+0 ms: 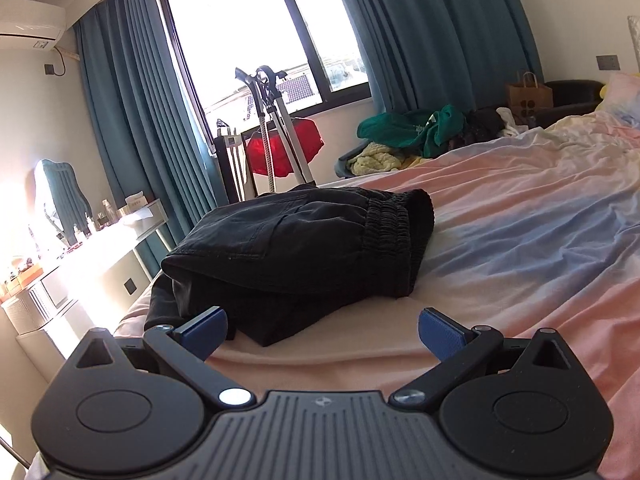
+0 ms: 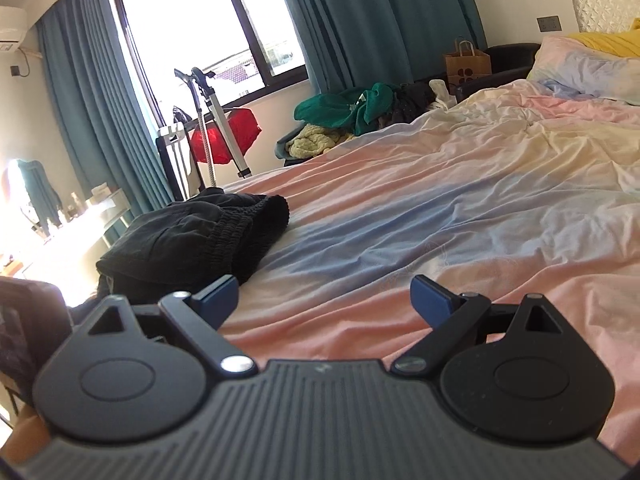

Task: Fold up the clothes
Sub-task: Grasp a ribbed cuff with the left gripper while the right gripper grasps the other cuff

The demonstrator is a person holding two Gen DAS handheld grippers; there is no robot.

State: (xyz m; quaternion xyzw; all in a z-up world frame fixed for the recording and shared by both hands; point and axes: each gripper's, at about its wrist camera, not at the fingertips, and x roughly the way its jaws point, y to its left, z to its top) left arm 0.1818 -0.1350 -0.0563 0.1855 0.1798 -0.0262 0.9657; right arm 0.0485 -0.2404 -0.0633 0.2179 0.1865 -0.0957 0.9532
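A pastel bed (image 1: 500, 208) fills a curtained bedroom. On it lies a folded black garment (image 1: 296, 248), layers stacked, elastic waistband showing (bunched at one end). It sits just ahead of the left gripper (image 1: 322, 330), jaws spread and empty; the right gripper (image 2: 324, 300), equally released, has it ahead-left.

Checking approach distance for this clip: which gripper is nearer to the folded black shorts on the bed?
Left. The left gripper sits open right in front of the folded black shorts. The right gripper, also open, is farther back, with the shorts off to its left.
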